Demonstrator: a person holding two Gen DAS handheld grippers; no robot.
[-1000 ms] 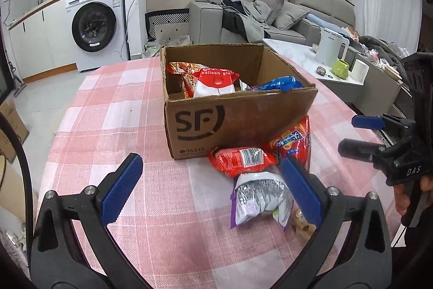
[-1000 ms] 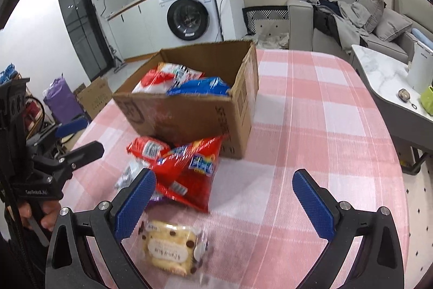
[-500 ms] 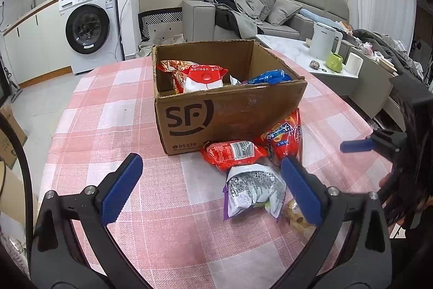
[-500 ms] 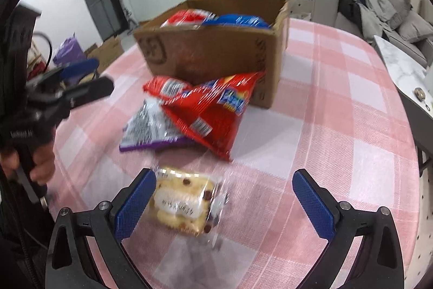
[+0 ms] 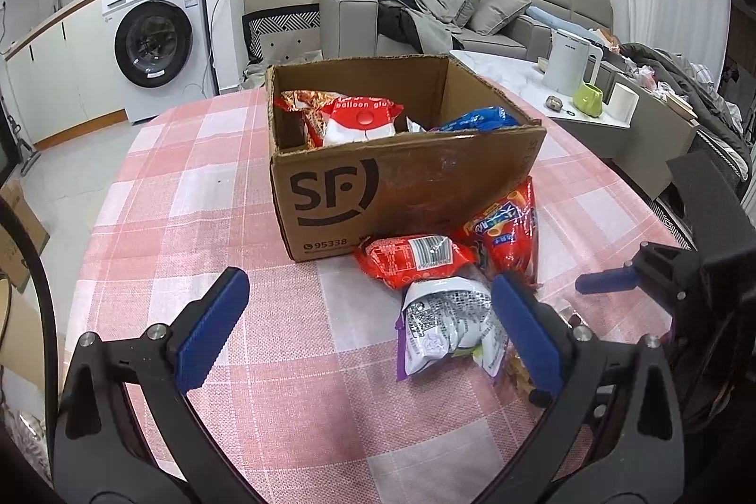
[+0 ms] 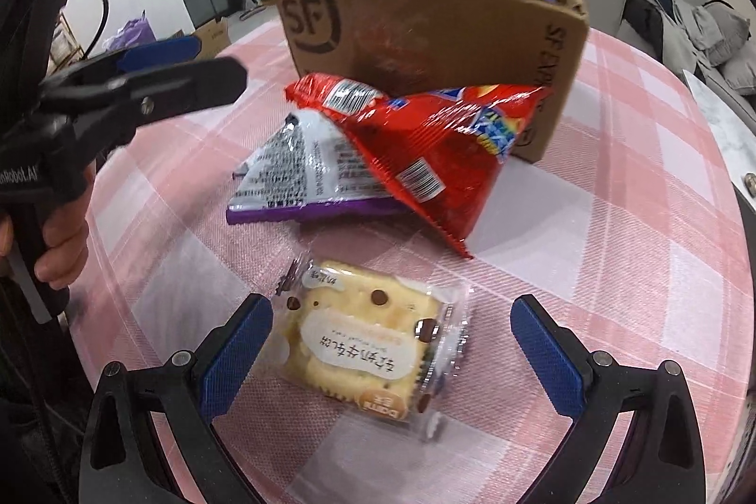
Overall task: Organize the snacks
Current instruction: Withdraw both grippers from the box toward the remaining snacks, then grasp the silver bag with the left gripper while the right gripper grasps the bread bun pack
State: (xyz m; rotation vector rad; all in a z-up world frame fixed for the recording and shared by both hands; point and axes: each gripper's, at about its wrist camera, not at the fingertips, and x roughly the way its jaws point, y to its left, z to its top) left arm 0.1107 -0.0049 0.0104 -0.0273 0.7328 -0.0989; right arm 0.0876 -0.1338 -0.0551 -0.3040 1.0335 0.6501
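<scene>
- The table [image 5: 198, 183], under a pink-and-white checked cloth, runs wide and bare to your left of the box, and more bare cloth lies to the right of the snacks toward the curved table edge.
- The cardboard box [image 5: 401, 192] stands open-topped near the table's middle, with packets already inside: a red-and-white bag [image 5: 359, 121] and a blue bag [image 5: 477, 119] above its front wall.
- Three loose packets touch at the box's front corner: a large red bag [image 6: 425, 140] leaning on the box, a small red packet [image 5: 416, 256] against its base, and a silver-and-purple bag [image 6: 302, 173] partly under the large one.
- Your left gripper [image 5: 368, 324] hovers over bare cloth, jaws wide apart and empty, its right finger in front of the silver bag.
- Your right gripper [image 6: 392, 343] sits low, jaws spread on either side of the wrapped biscuit [image 6: 368, 343], neither pad touching it.
- The biscuit lies flat, apart from the pile, nearest you.
</scene>
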